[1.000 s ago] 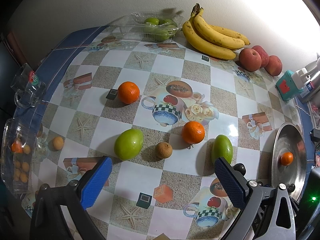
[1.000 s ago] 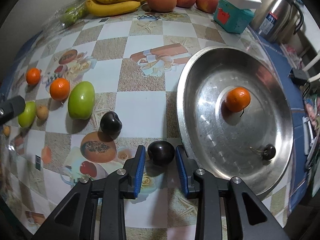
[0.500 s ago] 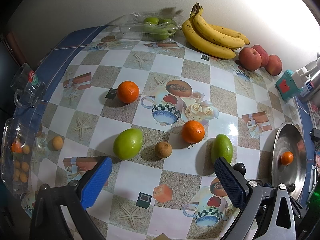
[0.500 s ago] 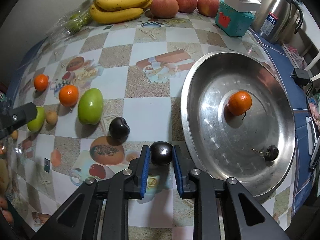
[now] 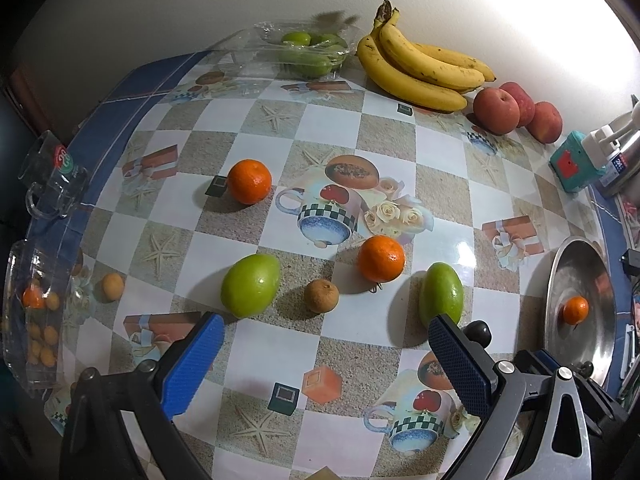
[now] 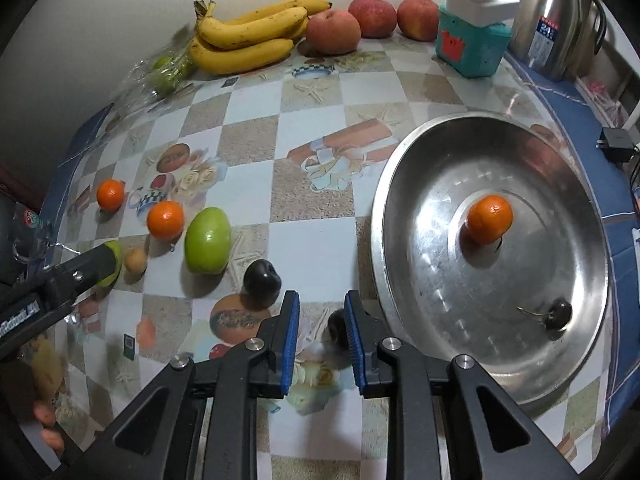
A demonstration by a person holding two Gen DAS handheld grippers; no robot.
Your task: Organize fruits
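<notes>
My right gripper (image 6: 322,320) is open above the table. A dark plum (image 6: 338,326) lies on the table below it, next to the right finger and apart from the pads. A second dark plum (image 6: 262,279) lies just left. The steel tray (image 6: 404,184) holds an orange (image 6: 490,219) and a dark cherry (image 6: 560,312). My left gripper (image 5: 324,344) is open and empty above the table. Ahead of it lie two green mangoes (image 5: 250,285) (image 5: 441,294), two oranges (image 5: 381,258) (image 5: 249,181) and a small brown fruit (image 5: 321,295).
Bananas (image 5: 420,66), red apples (image 5: 496,111) and a clear box of green fruit (image 5: 308,50) line the back wall. A teal box (image 6: 470,46) and a steel flask (image 6: 554,28) stand back right. A clear box of small fruit (image 5: 32,316) and a glass mug (image 5: 52,176) sit at the left edge.
My right gripper closed around the dark plum, then rose and opened wider. The plum stayed on the table, now by the right finger. The left gripper has hardly moved.
</notes>
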